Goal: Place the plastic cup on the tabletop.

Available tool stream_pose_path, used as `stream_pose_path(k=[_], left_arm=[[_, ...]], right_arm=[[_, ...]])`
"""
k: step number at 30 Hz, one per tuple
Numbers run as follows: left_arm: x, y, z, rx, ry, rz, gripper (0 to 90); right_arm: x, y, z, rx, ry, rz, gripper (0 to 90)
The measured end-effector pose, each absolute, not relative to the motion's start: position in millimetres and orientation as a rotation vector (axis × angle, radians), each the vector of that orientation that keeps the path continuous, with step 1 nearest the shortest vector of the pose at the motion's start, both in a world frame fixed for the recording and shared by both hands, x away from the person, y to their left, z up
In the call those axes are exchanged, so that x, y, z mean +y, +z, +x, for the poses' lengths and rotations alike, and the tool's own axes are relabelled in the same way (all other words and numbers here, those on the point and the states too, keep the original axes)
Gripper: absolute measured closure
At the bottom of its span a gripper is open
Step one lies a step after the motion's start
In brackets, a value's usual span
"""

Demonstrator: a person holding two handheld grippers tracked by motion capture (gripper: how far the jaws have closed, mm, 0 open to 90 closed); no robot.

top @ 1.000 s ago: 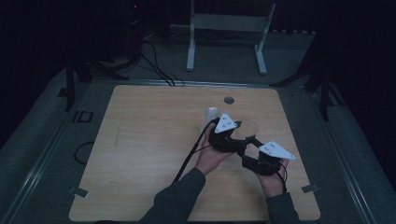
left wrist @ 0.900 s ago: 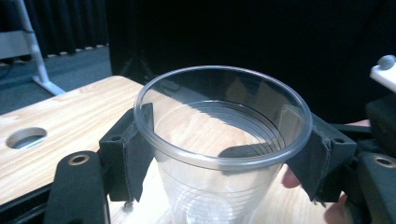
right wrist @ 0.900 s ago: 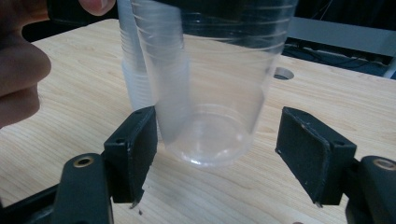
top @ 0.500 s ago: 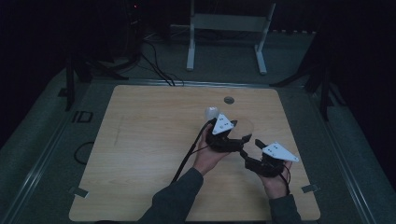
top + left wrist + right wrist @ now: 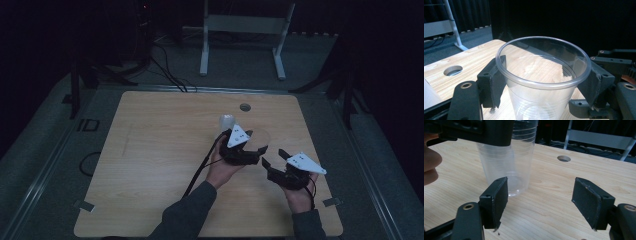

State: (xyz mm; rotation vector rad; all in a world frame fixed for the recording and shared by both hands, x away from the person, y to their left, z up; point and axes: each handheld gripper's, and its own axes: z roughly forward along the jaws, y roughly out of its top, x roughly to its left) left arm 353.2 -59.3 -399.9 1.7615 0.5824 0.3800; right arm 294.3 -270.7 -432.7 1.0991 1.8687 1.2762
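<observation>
Left hand-held gripper (image 5: 252, 145), high view: it sits near the middle-right of the tabletop (image 5: 150, 150), closed around a clear plastic cup (image 5: 257, 137) that stands just beyond a small white object (image 5: 226, 121). The right hand-held gripper (image 5: 272, 159) hangs just beside it, apart from the cup, above the tabletop's right part. A round hole (image 5: 245, 107) lies toward the far edge.

Left gripper view: the 2 pads (image 5: 496, 82) press the cup (image 5: 541, 82) on opposite sides just under its rim; the cup is upright and empty, so the grasp looks complete.

Right gripper view: the right hand-held gripper (image 5: 540, 195) is released, its jaws spread wide with bare wood between them. The cup (image 5: 509, 165) stands ahead and to the left, its base apparently on the tabletop (image 5: 549, 205), with the other gripper's jaw (image 5: 486, 131) across its upper wall.

Progress, as judged: the cup is secured by 1 gripper; any lift, transfer or 2-handed step is not yet done, and the right gripper has nothing in hand.
</observation>
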Motion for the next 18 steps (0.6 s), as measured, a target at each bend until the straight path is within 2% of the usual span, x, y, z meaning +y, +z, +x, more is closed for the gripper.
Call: stream_pose_path(k=[18], left_arm=[[-58.6, -406.7, 350.1, 0.575, 0.409, 1.757, 28.4]], right_arm=[[-278.1, -431.2, 293.6, 1.839, 1.282, 1.122, 28.7]])
